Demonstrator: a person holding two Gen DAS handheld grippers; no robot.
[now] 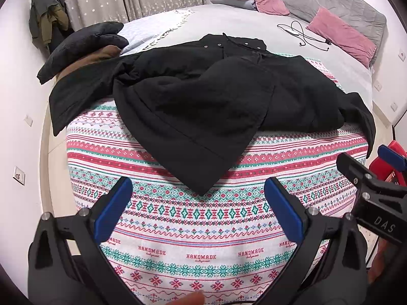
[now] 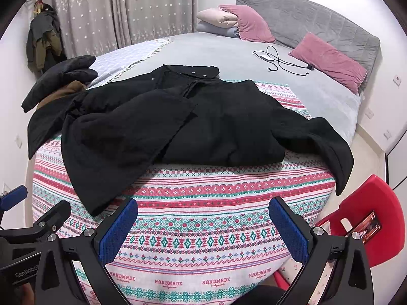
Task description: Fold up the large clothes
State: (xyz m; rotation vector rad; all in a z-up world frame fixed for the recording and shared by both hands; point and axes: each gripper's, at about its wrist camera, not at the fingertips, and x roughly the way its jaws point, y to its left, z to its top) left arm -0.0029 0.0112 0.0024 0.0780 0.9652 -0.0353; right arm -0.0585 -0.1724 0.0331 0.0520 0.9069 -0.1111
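Here, both the left tool point(image 1: 198, 208) and right tool point(image 2: 203, 226) hang spread wide above the patterned blanket point(image 2: 203, 198), short of the black coat point(image 2: 178, 122).

The black coat point(image 2: 178, 127) hides its own lining and part of the brown garment point(image 2: 68, 89).

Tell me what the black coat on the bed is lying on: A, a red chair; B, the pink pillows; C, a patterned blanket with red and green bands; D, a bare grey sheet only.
C: the black coat is spread on the patterned blanket with red and green bands, whose stripes show under its hem and beside its right sleeve; both grippers hover open in front of it.
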